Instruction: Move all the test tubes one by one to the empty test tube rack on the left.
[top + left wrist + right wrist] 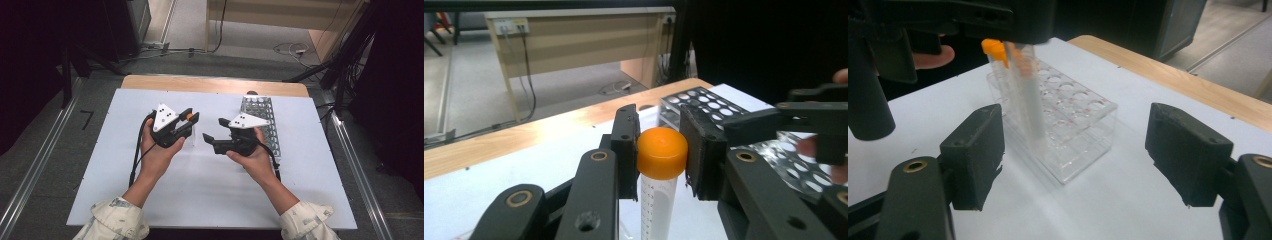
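A clear tube [658, 200] with an orange cap [662, 152] stands upright between the pads of my left gripper [661, 156], which is shut on the cap. In the high view the left gripper [191, 120] holds that cap [189, 116] above the white mat. In the right gripper view the tube [1029, 107] hangs, blurred, over the near end of a clear plastic rack [1073, 135]. My right gripper [1073, 160] is open, its pads wide apart, with nothing between them. It [214, 129] faces the left gripper from the right.
A perforated metal rack [261, 122] lies on the white mat [210, 195] behind my right hand, also visible as the metal rack [704, 102]. The wooden table edge [215, 84] runs along the far side. Cables lie on the floor beyond.
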Available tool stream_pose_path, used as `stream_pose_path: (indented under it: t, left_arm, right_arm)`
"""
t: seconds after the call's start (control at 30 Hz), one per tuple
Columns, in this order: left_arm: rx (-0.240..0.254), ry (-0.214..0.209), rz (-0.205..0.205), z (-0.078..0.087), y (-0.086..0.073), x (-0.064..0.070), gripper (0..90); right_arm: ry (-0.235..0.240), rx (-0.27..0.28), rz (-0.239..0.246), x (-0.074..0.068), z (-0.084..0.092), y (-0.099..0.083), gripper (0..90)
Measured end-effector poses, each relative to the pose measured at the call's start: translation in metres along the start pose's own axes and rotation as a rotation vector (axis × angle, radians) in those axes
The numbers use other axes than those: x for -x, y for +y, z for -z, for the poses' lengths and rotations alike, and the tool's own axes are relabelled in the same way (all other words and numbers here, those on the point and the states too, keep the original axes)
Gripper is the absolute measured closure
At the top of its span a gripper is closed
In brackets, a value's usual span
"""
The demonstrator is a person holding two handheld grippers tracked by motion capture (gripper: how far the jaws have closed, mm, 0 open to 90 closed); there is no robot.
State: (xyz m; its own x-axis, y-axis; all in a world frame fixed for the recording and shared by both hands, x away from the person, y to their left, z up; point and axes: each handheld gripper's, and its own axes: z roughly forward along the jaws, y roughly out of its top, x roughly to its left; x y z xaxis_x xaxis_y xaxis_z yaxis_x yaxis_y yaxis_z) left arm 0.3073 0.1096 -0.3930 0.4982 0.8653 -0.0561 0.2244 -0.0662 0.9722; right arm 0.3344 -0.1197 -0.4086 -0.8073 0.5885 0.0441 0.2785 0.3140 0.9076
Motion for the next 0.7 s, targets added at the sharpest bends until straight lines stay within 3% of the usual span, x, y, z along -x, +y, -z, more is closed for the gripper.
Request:
stream_pose_path:
  t: [0.4,0.53,0.7]
  left_arm:
    - [0.013,0.094,0.027,-0.006,0.002,-0.025,70.8]
    - [-0.004,0.124,0.016,-0.01,0.0,-0.031,70.8]
    - [-0.018,0.134,0.022,-0.014,-0.002,-0.035,70.7]
  right_arm:
    - [-0.034,0.0,0.0,0.013,0.023,-0.006,21.7]
    - [-0.04,-0.003,-0.006,0.015,0.025,-0.009,21.7]
    - [-0.04,0.001,-0.014,0.017,0.027,-0.01,20.8]
